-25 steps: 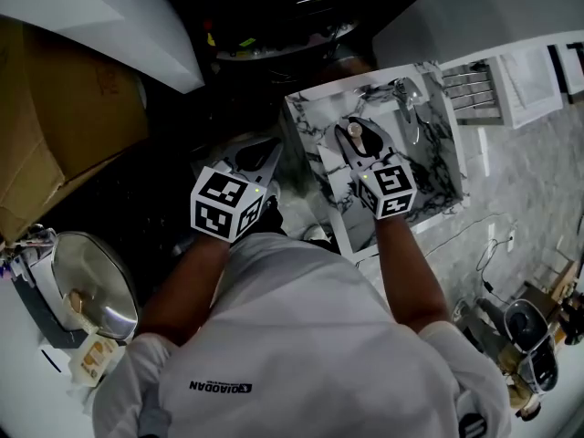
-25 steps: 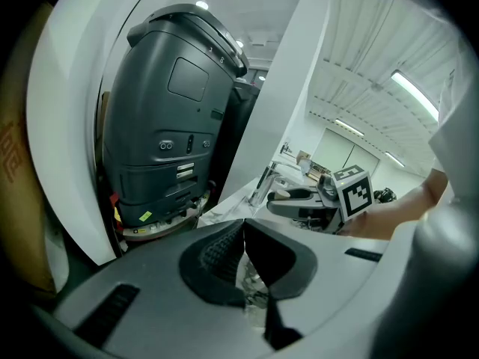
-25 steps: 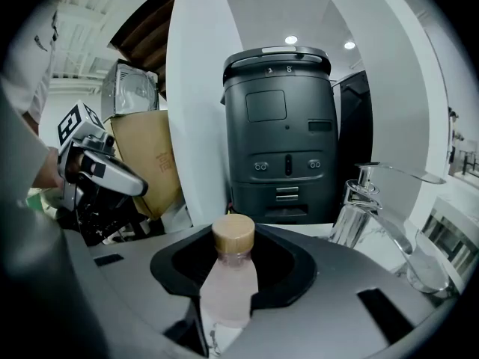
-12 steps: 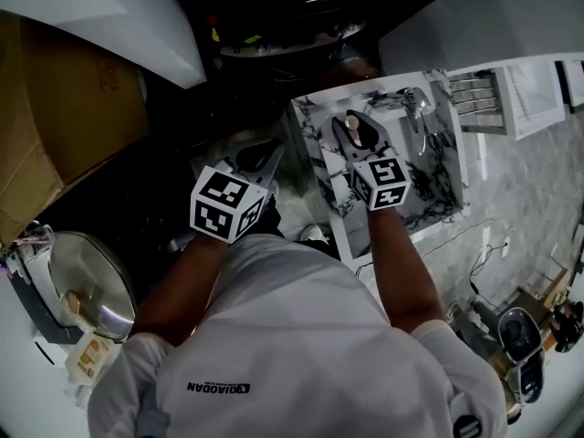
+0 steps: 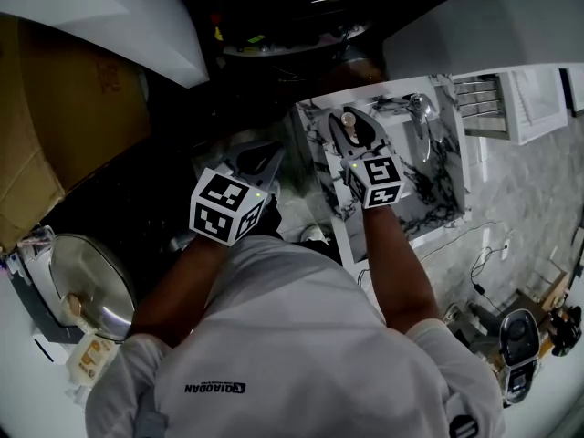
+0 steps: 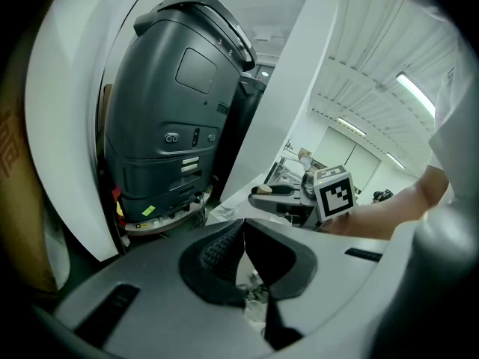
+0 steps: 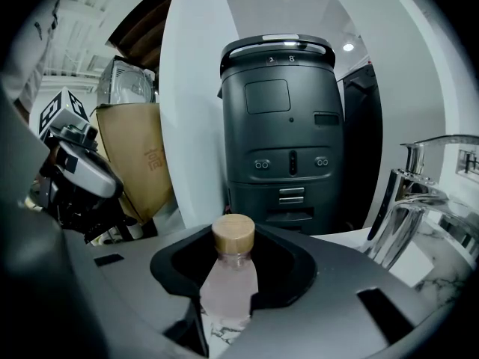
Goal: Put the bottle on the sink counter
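Over table (image 5: 429,185), your right gripper (image 5: 351,128) fingers pinch bottle (image 7: 228,275) upright. Lower straight, keep clear of faucet (image 7: 408,200), let go only once base sits flat. Left gripper (image 6: 243,275) fingers pressed together.

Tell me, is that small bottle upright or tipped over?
Upright: the bottle stands with its cap on top, clamped in the right tool.

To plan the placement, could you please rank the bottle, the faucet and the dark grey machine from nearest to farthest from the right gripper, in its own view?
1. bottle, held in the right gripper.
2. faucet, on the right.
3. dark grey machine, behind, centre.
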Action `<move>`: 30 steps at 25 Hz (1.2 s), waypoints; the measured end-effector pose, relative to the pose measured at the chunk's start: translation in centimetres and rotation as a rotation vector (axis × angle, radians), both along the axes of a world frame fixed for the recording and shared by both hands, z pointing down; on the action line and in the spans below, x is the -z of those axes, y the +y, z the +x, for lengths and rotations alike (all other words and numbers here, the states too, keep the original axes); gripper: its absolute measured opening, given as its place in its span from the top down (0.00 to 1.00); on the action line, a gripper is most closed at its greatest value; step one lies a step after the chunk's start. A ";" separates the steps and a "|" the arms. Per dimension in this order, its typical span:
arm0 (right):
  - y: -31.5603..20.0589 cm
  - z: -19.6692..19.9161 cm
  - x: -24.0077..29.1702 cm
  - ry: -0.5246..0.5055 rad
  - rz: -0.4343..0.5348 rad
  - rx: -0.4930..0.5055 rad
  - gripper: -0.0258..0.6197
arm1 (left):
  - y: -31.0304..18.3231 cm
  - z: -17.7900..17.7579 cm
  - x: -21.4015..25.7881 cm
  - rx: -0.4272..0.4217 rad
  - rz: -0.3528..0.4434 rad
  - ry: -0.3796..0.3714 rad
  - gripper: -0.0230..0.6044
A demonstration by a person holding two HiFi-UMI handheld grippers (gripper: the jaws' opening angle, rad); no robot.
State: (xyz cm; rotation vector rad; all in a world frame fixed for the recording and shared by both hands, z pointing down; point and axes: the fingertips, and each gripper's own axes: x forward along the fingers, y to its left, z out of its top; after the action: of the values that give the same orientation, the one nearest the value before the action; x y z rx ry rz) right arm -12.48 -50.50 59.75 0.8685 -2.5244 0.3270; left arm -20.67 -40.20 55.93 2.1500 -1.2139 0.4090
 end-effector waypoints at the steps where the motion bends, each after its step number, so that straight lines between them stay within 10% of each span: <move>1: 0.0 -0.1 -0.1 -0.002 0.001 0.001 0.72 | 0.0 -0.1 -0.1 -0.001 -0.001 -0.002 0.94; 30: 0.1 -0.8 -1.3 0.007 0.036 0.006 0.72 | -0.1 -0.8 -0.6 0.005 -0.018 -0.005 0.94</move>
State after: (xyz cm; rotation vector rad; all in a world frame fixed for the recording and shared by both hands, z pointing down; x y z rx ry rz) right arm -13.25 -50.39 61.03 0.8742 -2.5328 0.2774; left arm -21.50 -40.33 56.58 2.1319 -1.2135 0.4220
